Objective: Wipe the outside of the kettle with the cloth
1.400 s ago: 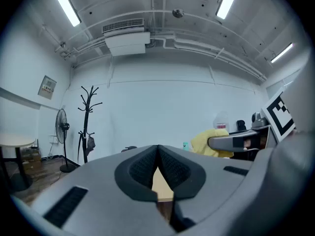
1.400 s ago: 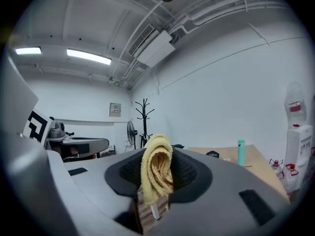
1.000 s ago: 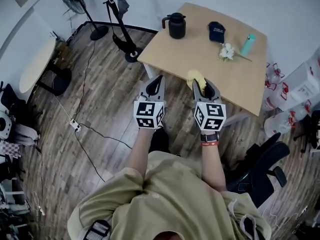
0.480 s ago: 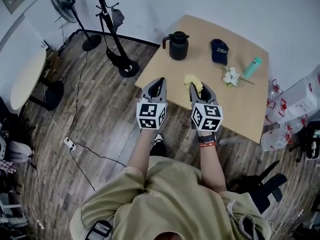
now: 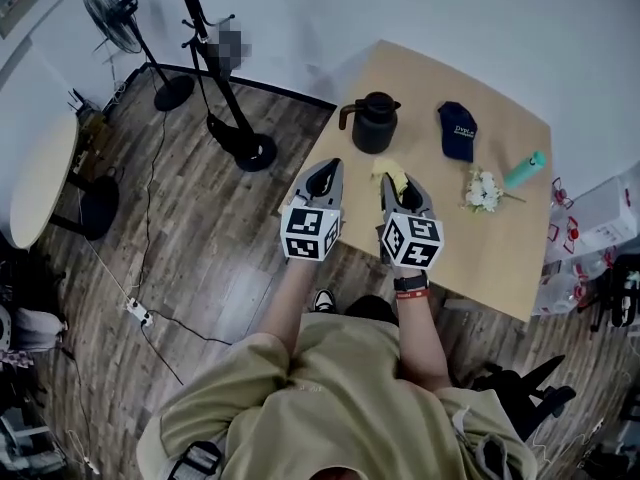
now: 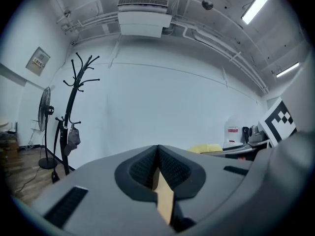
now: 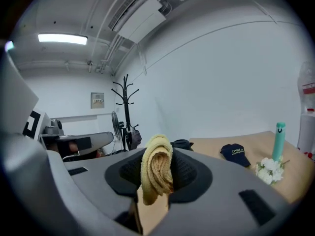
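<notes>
1. You have closed in on the tabletop (image 5: 500, 243) over the last second. In the head view the kettle (image 5: 377, 123) was well ahead of both tools and now stands near them, just beyond their tips.
2. Your right tool (image 5: 403, 186) is pinching the yellow cloth (image 7: 156, 170). A folded wad sticks up between the jaws and the kettle's dark top peeks out just behind it.
3. Your left tool (image 5: 325, 175) is pressed together with nothing between its jaws, and it points past the tabletop's left side toward the coat stand (image 5: 215, 78).
4. My read: the approach is nearly done and wiping has not started, since the cloth is not yet touching the kettle.
5. The kettle sits close to the tabletop's left edge with its handle turned toward that edge, so a hard push from the right could slide it off.
6. Bare tabletop lies between your tools and the kettle. The cap (image 5: 458, 130) sits apart to its right, while the flowers (image 5: 484, 190) and the bottle (image 5: 524, 169) are farther right, clear of your path.
</notes>
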Motion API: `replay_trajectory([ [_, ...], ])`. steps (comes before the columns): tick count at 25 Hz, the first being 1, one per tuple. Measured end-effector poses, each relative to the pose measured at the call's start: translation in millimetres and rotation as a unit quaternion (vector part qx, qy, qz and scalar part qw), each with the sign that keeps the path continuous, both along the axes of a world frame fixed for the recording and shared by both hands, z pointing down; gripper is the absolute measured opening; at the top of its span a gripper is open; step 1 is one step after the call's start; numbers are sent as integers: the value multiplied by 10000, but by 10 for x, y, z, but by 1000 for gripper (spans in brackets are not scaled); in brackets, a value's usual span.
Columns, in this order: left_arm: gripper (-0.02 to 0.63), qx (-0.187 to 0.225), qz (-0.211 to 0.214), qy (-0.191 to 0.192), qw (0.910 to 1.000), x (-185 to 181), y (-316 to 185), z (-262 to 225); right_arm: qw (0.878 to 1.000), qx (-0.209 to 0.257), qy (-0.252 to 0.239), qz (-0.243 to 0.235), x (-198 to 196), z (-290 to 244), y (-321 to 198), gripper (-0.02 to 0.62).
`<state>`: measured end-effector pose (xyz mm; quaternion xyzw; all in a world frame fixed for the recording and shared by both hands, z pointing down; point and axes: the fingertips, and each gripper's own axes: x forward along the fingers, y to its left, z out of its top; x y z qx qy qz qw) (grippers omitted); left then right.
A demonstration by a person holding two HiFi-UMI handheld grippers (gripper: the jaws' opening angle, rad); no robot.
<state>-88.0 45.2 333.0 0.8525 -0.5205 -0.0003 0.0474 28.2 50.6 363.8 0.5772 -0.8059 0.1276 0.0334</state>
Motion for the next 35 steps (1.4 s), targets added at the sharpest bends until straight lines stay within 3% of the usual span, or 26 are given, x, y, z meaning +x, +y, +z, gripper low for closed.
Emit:
replay_trajectory([
  [7,23,-268,172,-1,9995,13,-642,330,9993,-354,-14,117,-64,413,-618,135],
  [20,23,-565,-305,34,9979,-107,-1735,712,9964,-821,39,-198,-274,1005,-1988,135],
  [35,23,-833,-283,-51,9961,-211,-2080,999,9963,-842,115,92,-603,1312,-2662,135],
])
